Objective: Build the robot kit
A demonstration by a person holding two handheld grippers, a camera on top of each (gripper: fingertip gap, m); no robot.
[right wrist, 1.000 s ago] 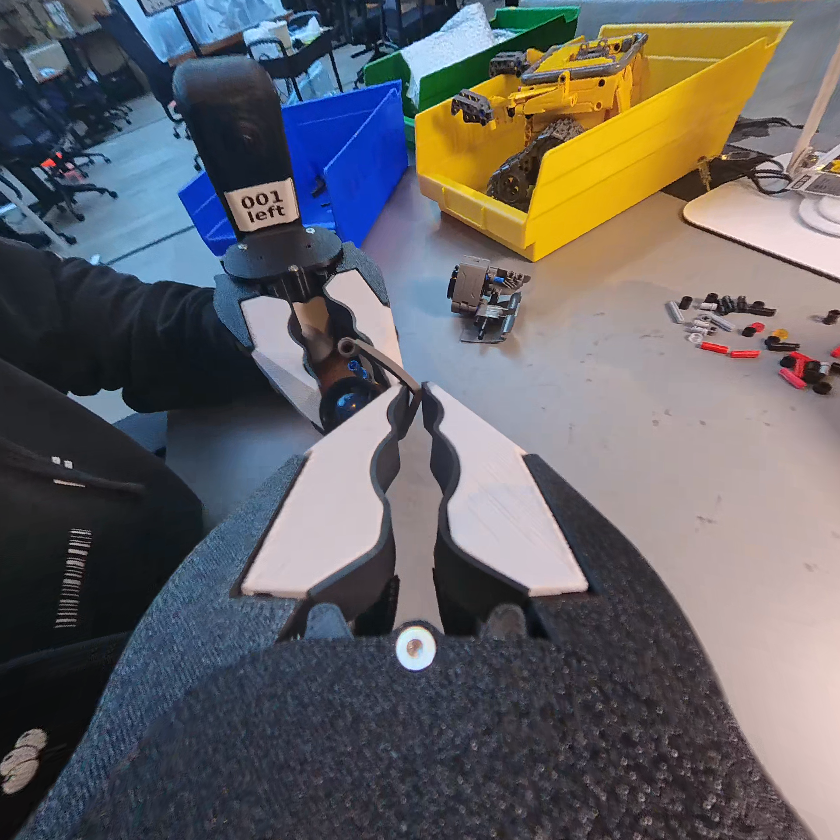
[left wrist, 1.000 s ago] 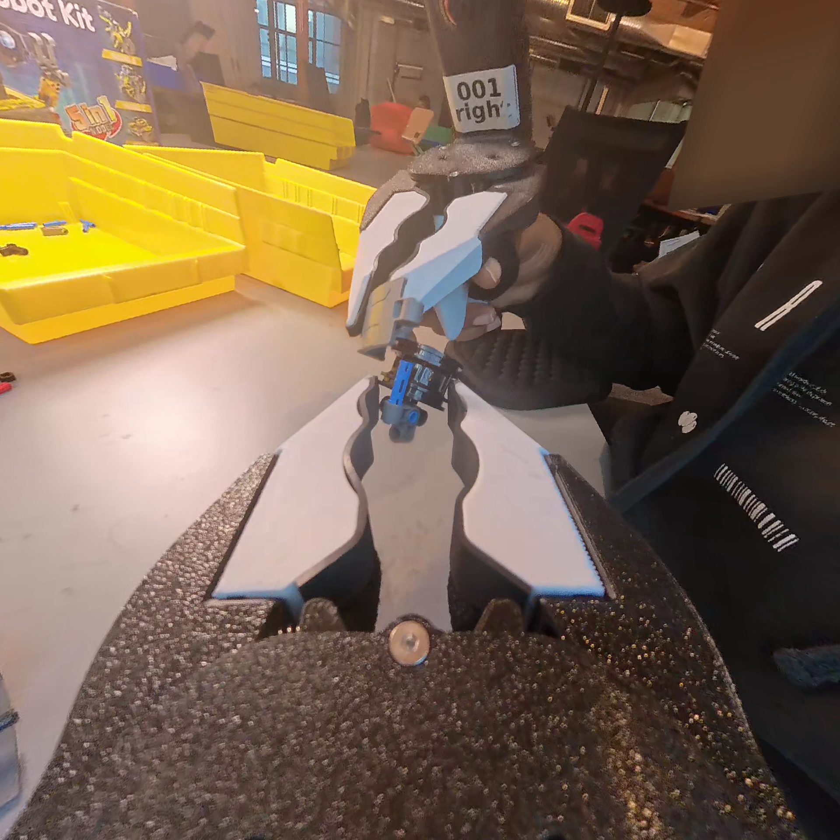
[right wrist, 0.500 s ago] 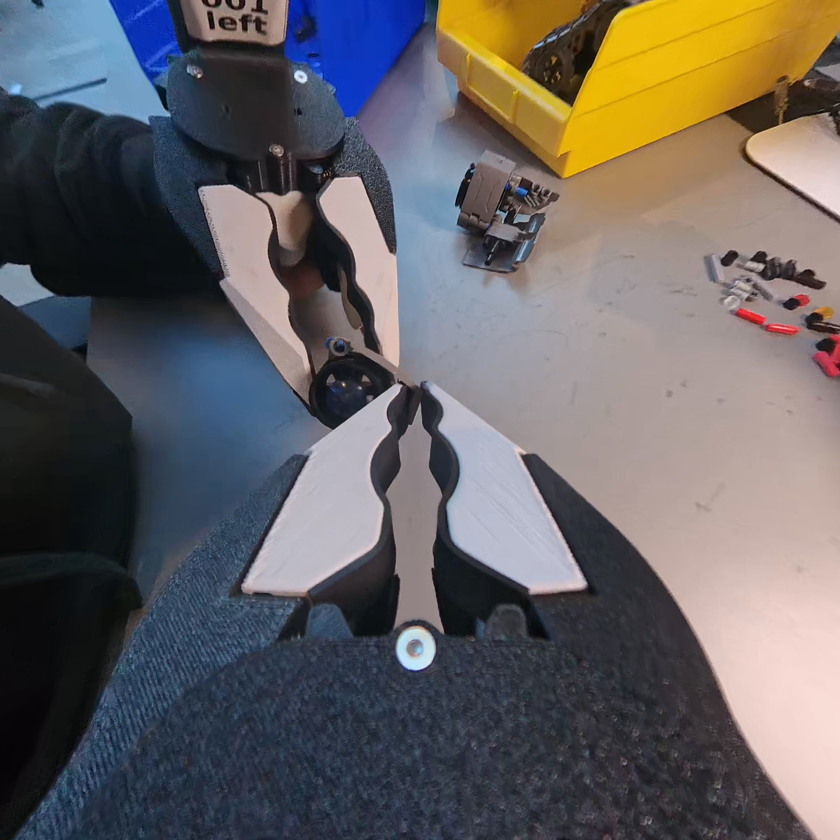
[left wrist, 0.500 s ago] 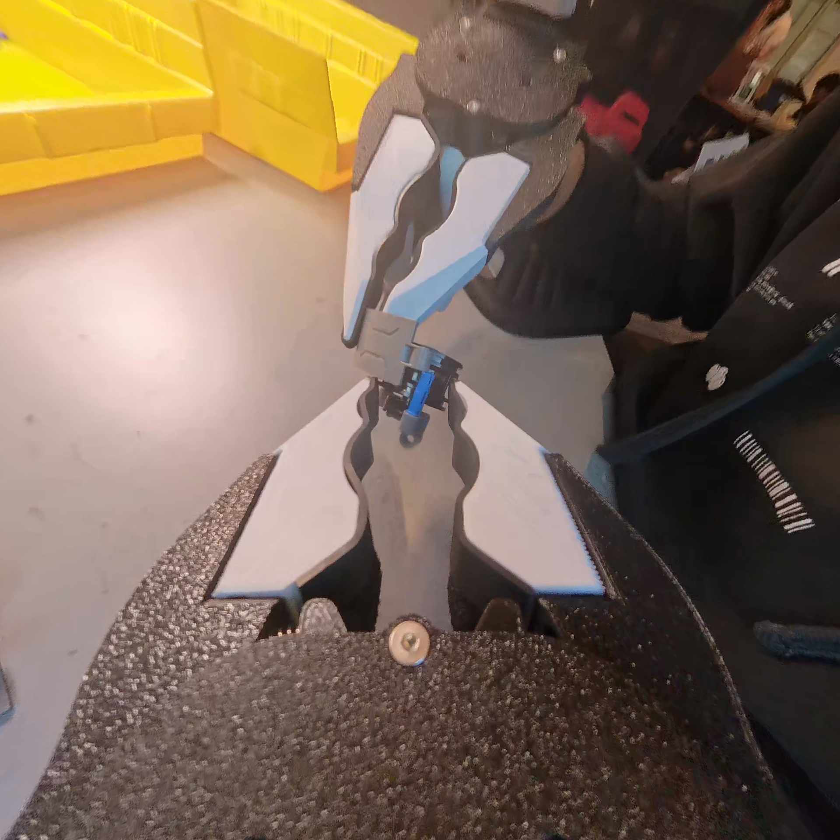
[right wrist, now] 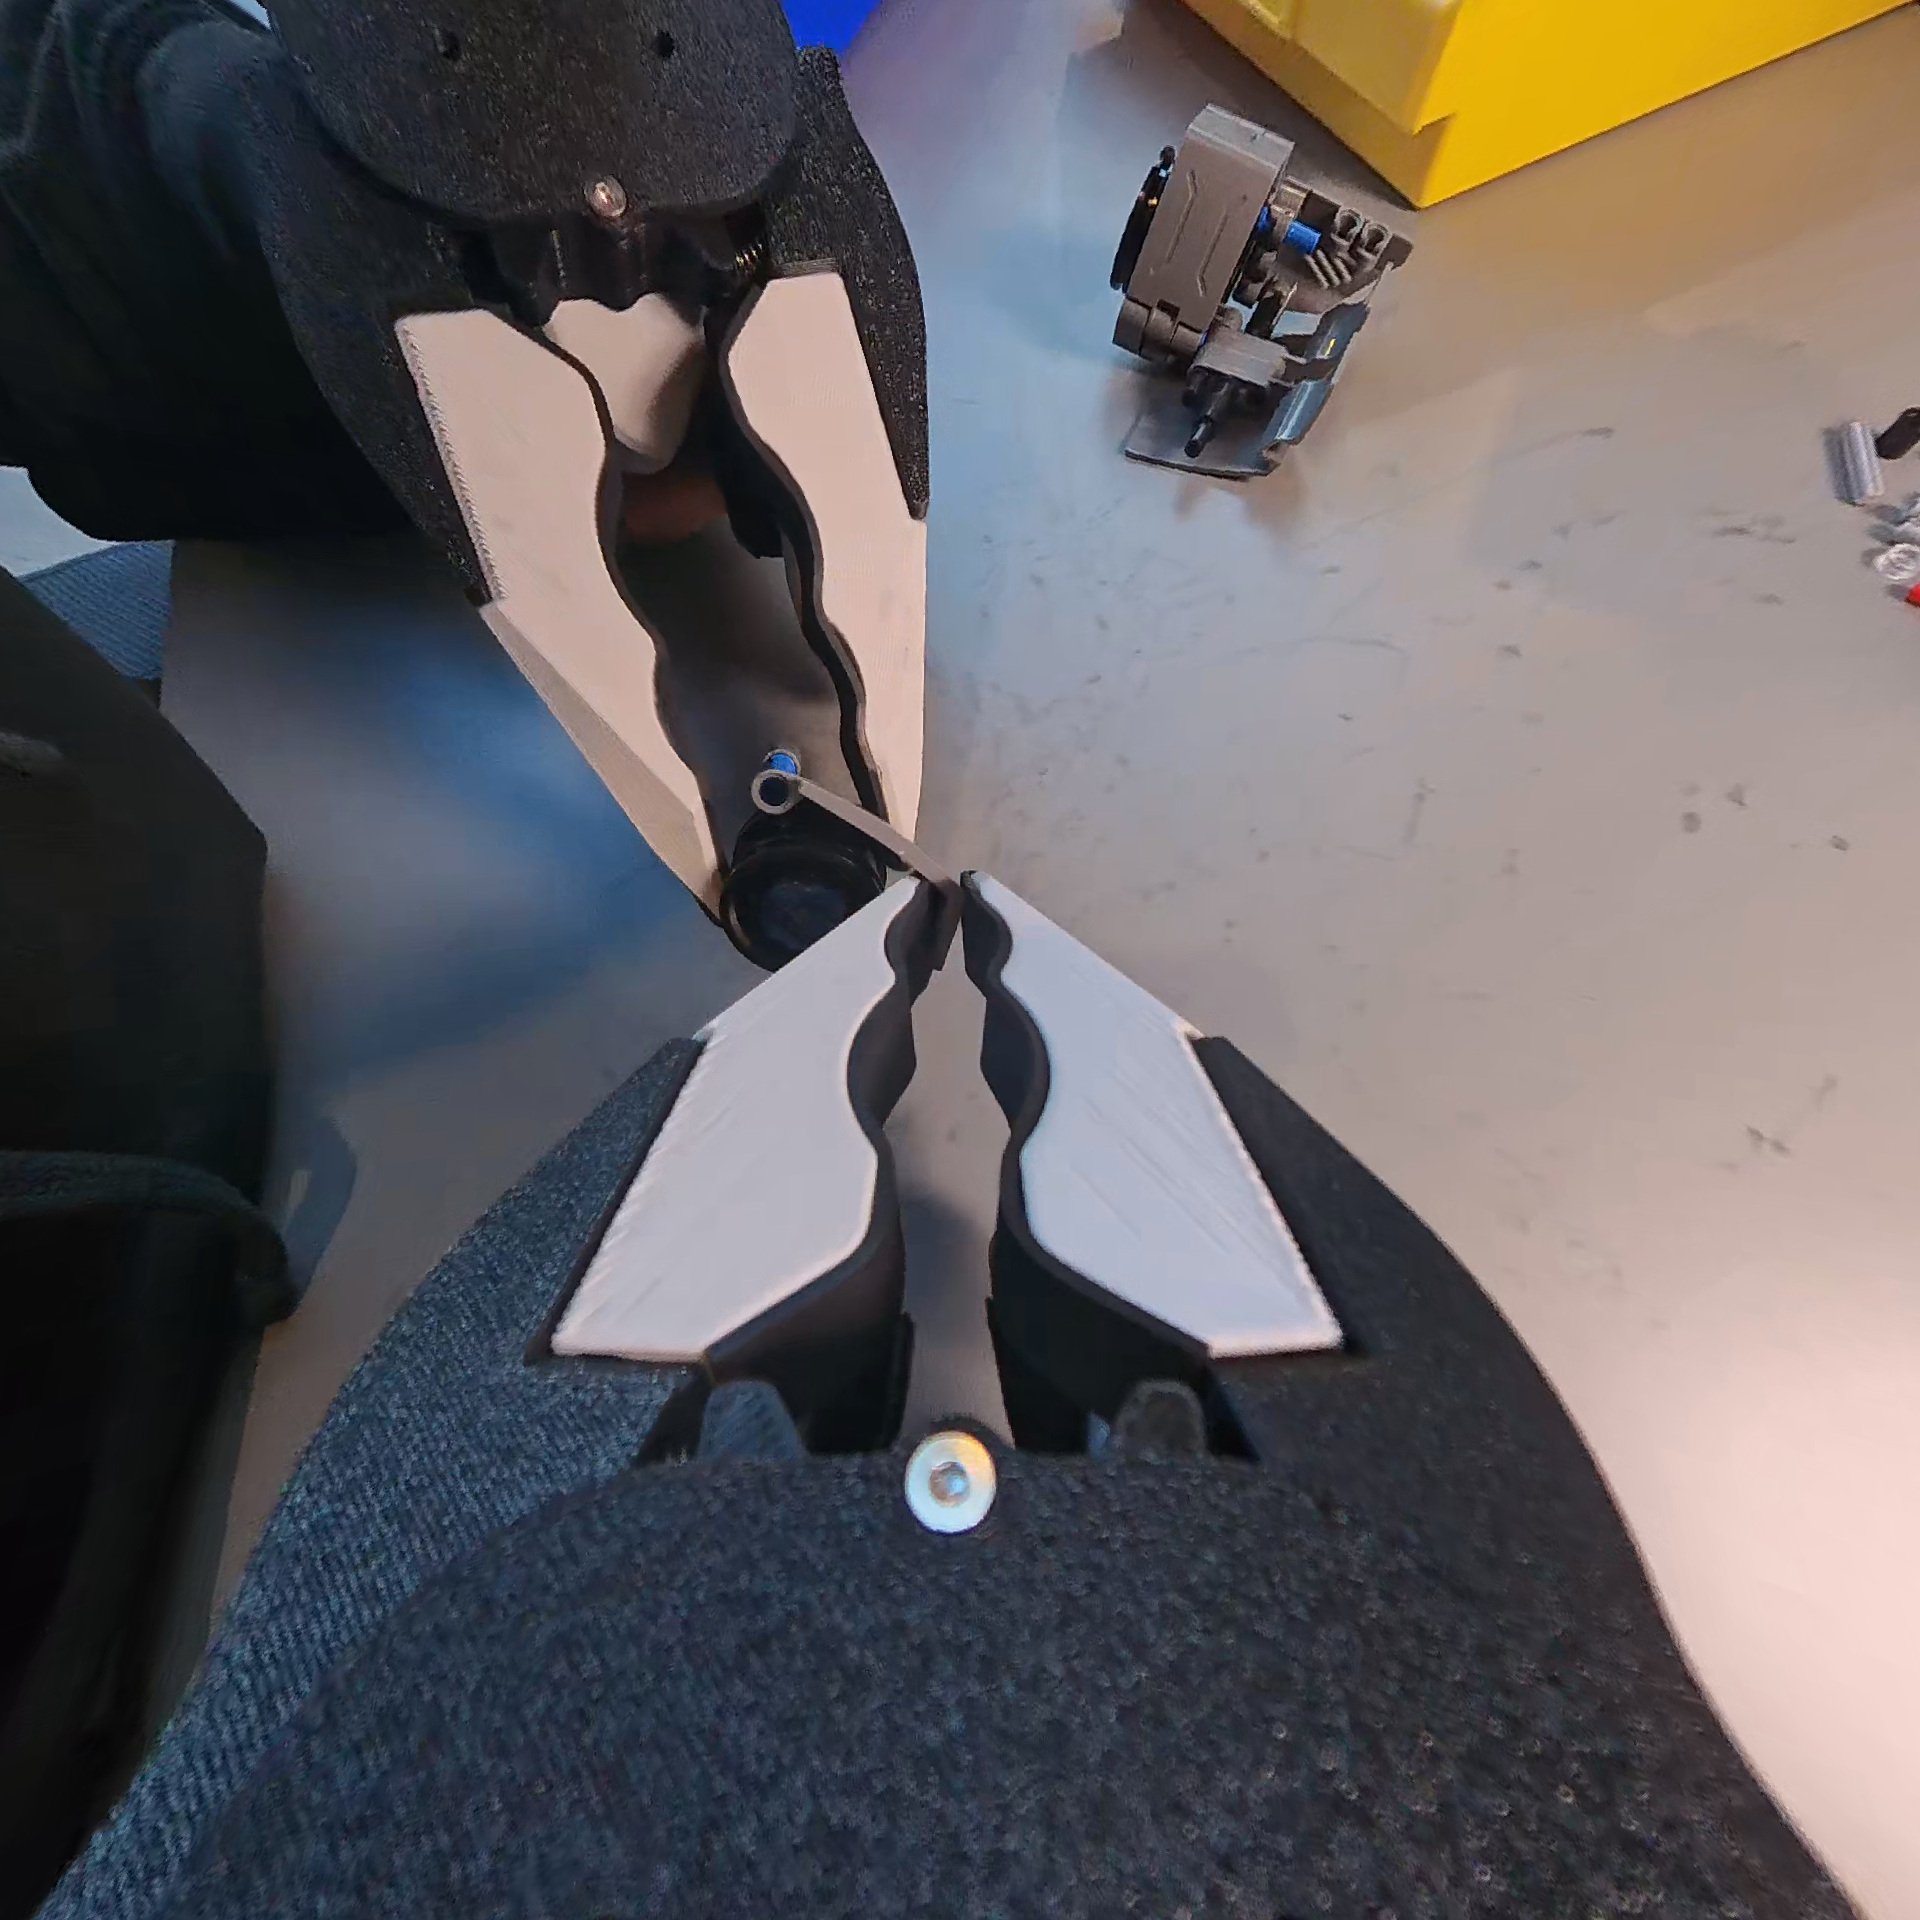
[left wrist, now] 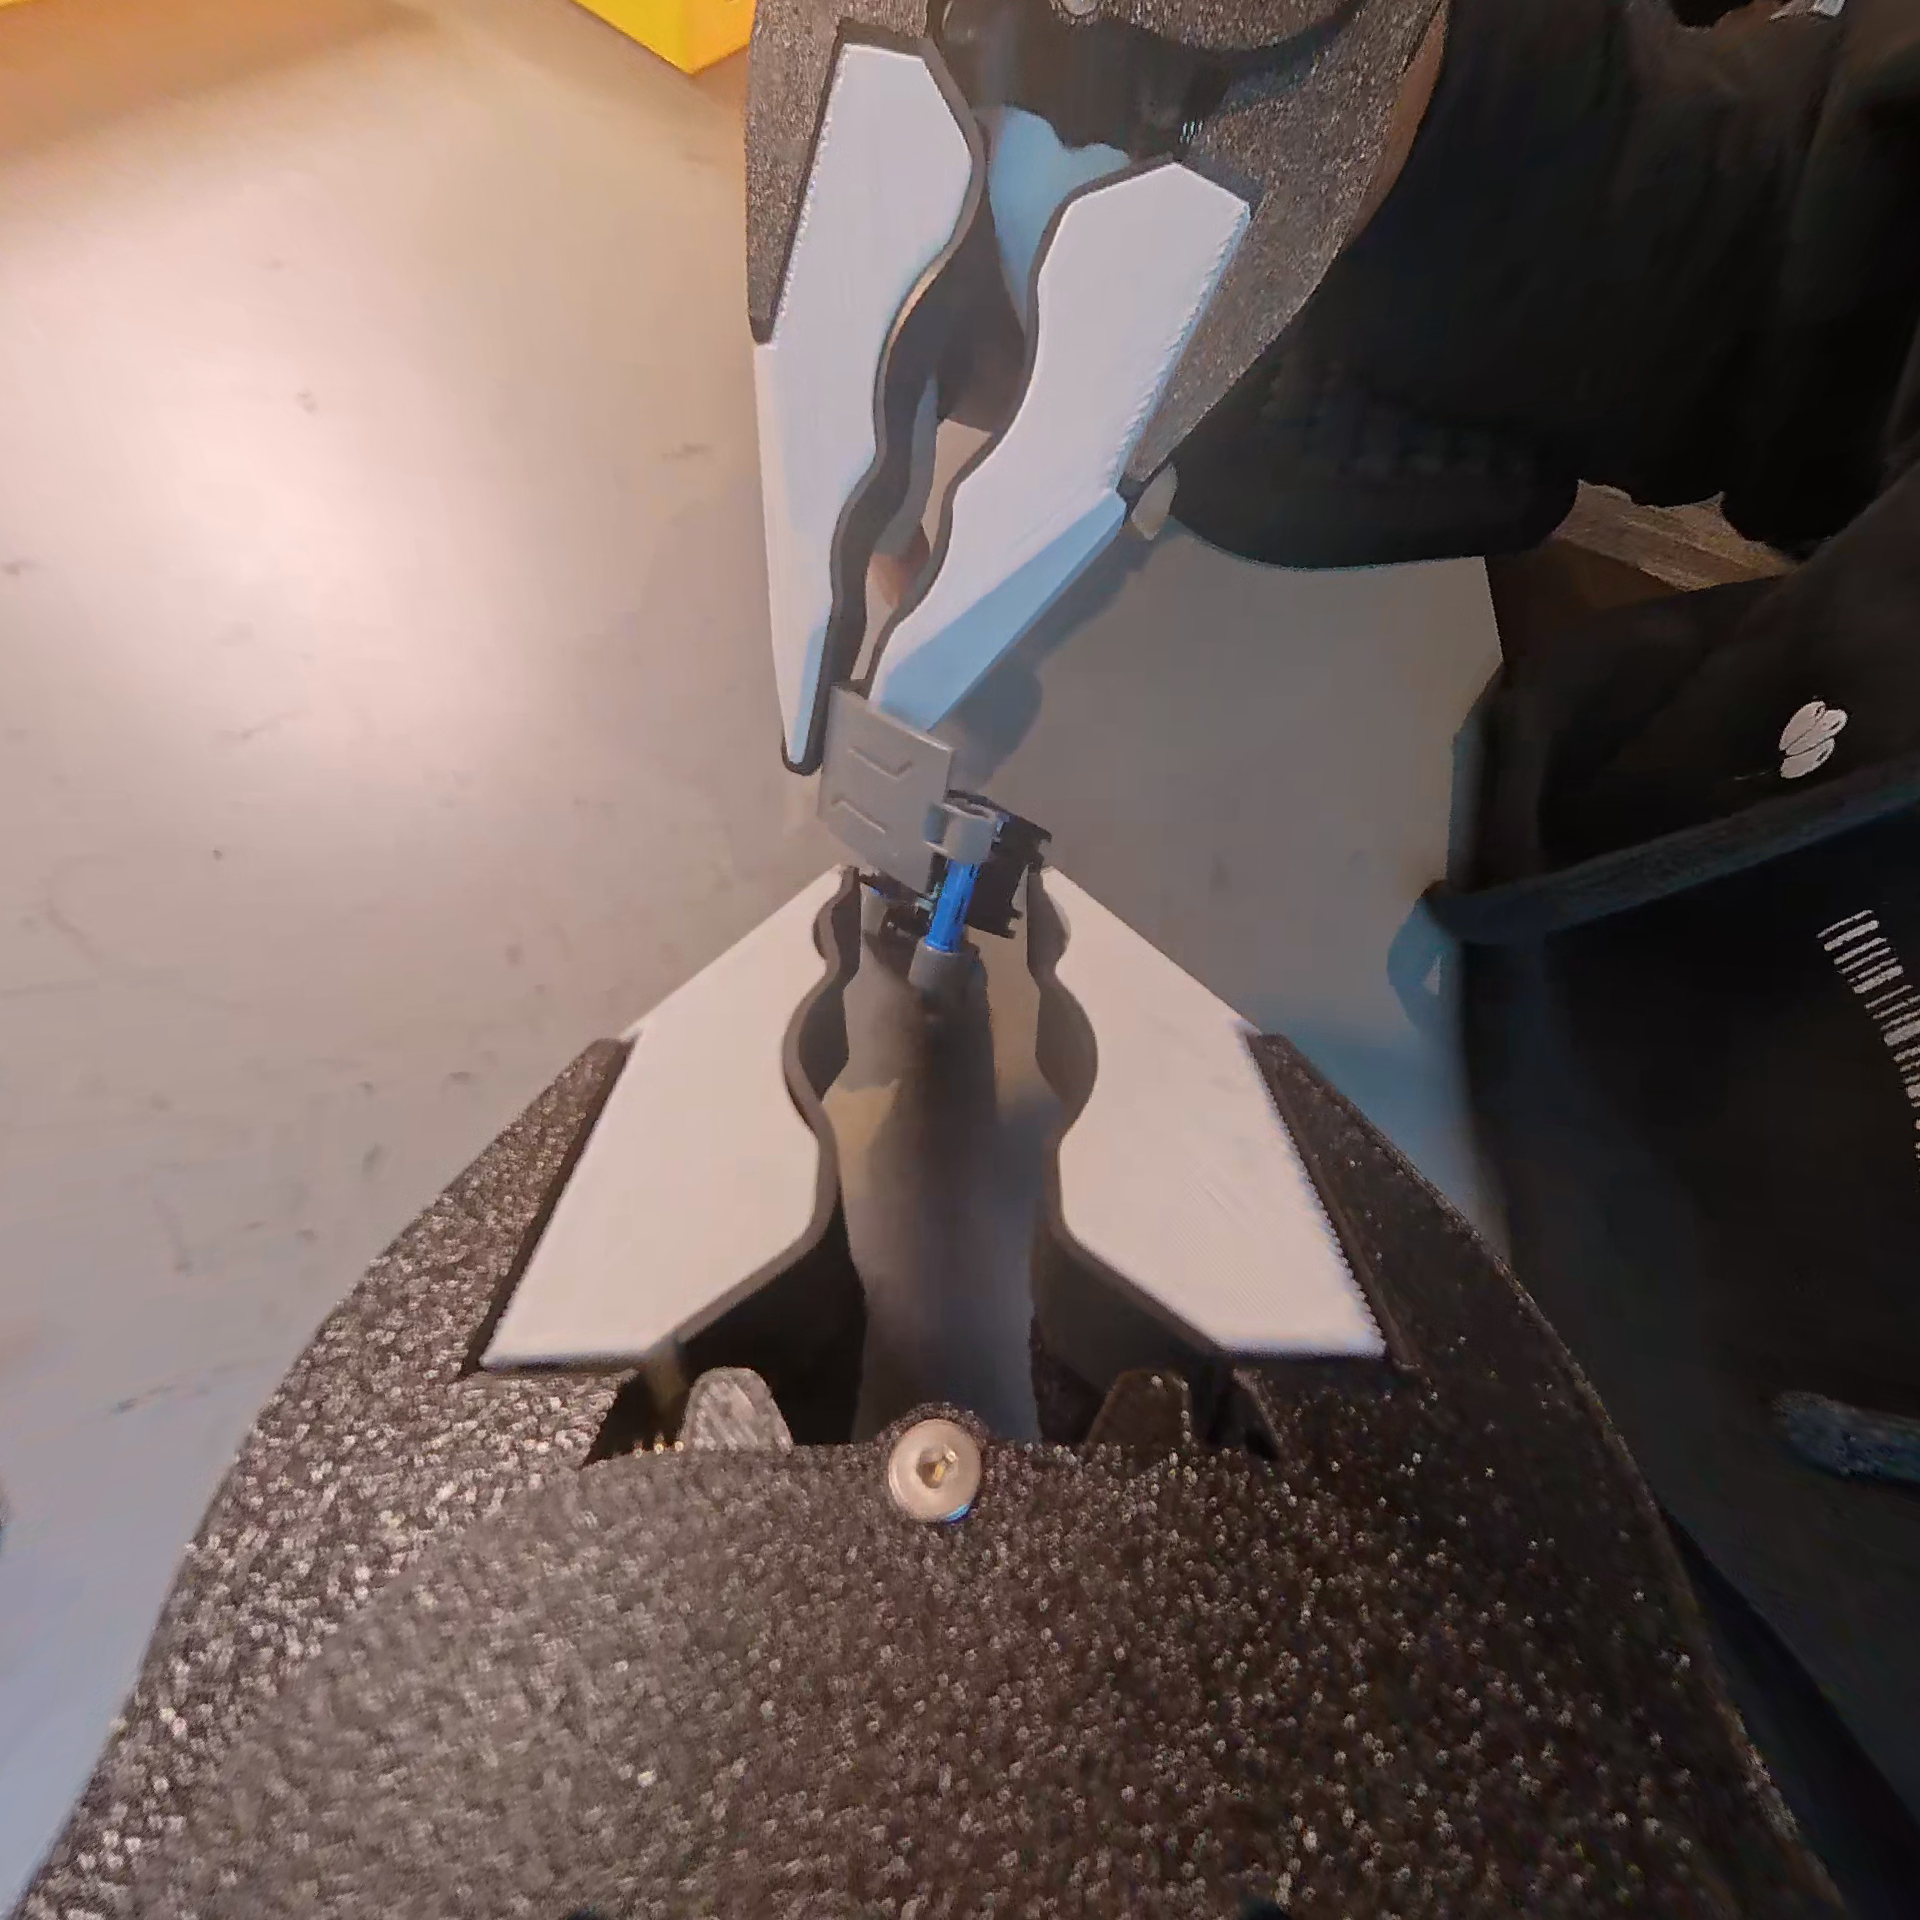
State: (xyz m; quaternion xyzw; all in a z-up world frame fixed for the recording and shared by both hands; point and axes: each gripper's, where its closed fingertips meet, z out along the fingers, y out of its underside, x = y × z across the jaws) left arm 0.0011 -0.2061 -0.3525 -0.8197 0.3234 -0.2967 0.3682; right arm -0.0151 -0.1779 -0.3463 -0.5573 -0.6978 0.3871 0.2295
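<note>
Your left gripper (left wrist: 940, 883) grips the small black-and-blue toy part (left wrist: 961, 883); your right gripper (right wrist: 940, 894) pinches its grey plate (left wrist: 883, 774). Both have dropped closer to the table (right wrist: 1351, 831), away from the yellow bin (right wrist: 1558, 94).

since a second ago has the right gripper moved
Yes. In the right wrist view the right gripper has dropped toward the table: the grey assembly looms larger and the yellow bin has slid to the top edge.

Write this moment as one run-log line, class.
left hand-held gripper: shut on black-and-blue brick assembly | right hand-held gripper: shut on grey panel | grey brick module: on table
</note>
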